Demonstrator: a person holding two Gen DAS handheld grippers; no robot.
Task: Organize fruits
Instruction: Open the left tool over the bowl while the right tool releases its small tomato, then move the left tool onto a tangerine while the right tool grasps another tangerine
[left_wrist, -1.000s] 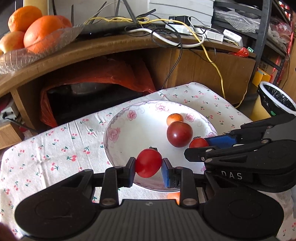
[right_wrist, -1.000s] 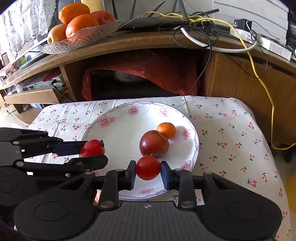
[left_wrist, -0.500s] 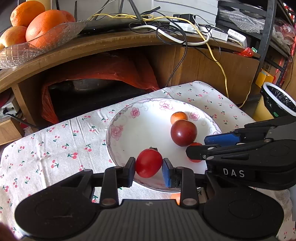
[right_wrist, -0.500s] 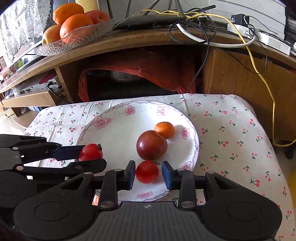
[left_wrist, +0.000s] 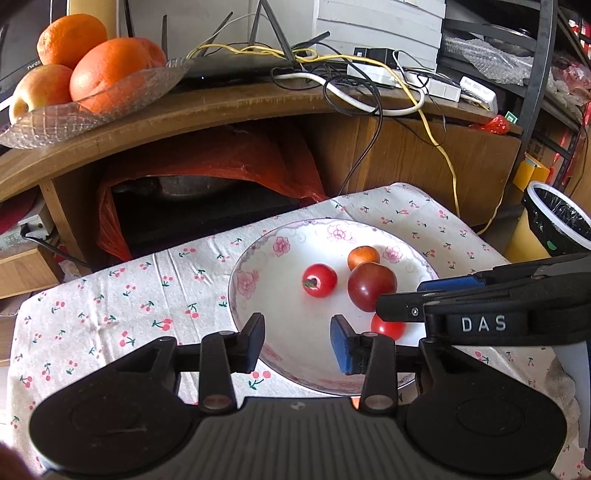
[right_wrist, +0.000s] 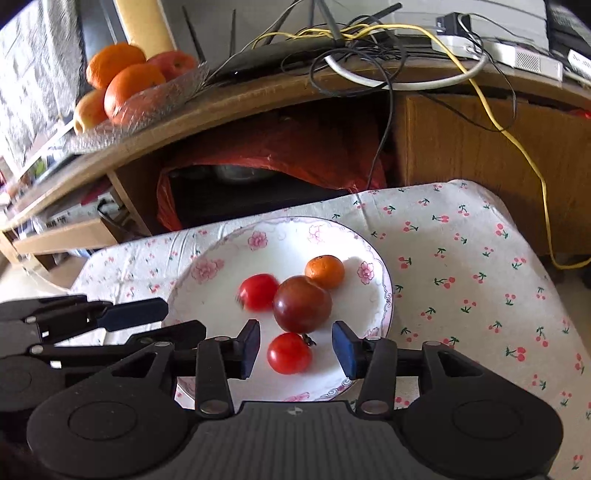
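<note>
We count four fruits in the floral plate (right_wrist: 255, 240): two tomatoes (right_wrist: 289, 352), a dark plum (right_wrist: 302, 303) and a small tangerine (right_wrist: 325, 271). Our left gripper (left_wrist: 297, 341) and right gripper (right_wrist: 295, 343) both gape wide, holding nothing, so sorting looks nearly done; an orange scrap shows near the plate's near edge, unclear.

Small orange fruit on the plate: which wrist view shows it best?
Right wrist: the small orange fruit is nearly whole, only its lower edge behind the dark plum. Left wrist shows it smaller, its lower part hidden.

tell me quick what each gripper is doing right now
Left gripper: open, holding nothing.
Right gripper: open, around a red tomato on the plate, not gripping it.
</note>
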